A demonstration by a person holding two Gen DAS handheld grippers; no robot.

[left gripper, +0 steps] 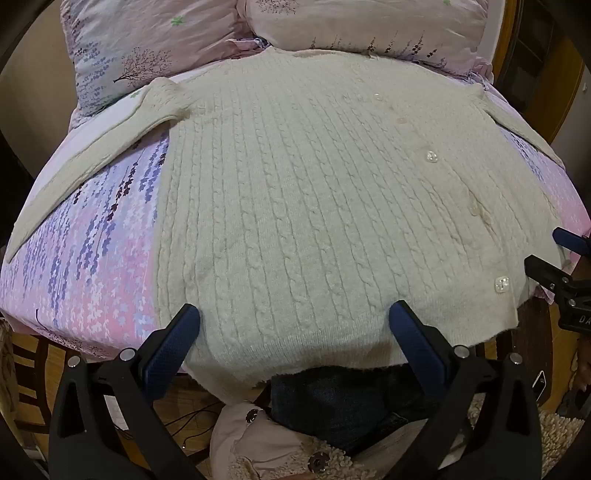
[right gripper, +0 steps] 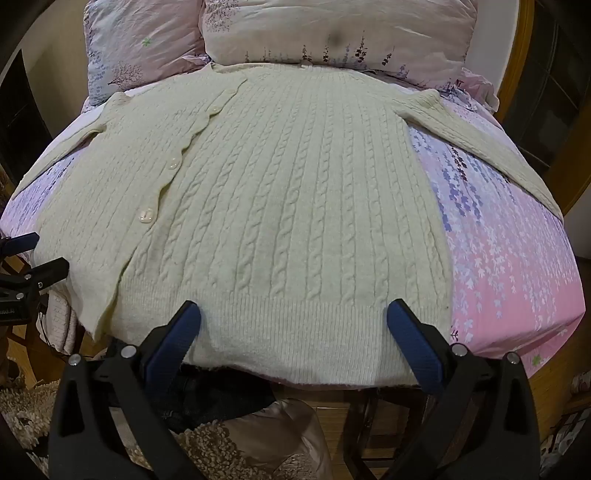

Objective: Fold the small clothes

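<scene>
A cream cable-knit cardigan (left gripper: 295,192) lies spread flat, front up and buttoned, on a pink and purple floral sheet; it also shows in the right wrist view (right gripper: 288,206). Both sleeves stretch out to the sides. My left gripper (left gripper: 293,314) is open and empty, its jaws standing wide over the left part of the hem. My right gripper (right gripper: 293,314) is open and empty over the right part of the ribbed hem. Each gripper shows at the edge of the other's view, the right one (left gripper: 557,273) and the left one (right gripper: 29,266).
Two floral pillows (left gripper: 155,48) (right gripper: 332,33) lie beyond the collar. The sheet (right gripper: 498,258) covers a raised surface whose near edge drops to a wooden floor. Below are jeans (left gripper: 332,402), a pink fleece jacket (left gripper: 258,443) and a shaggy rug (right gripper: 26,417).
</scene>
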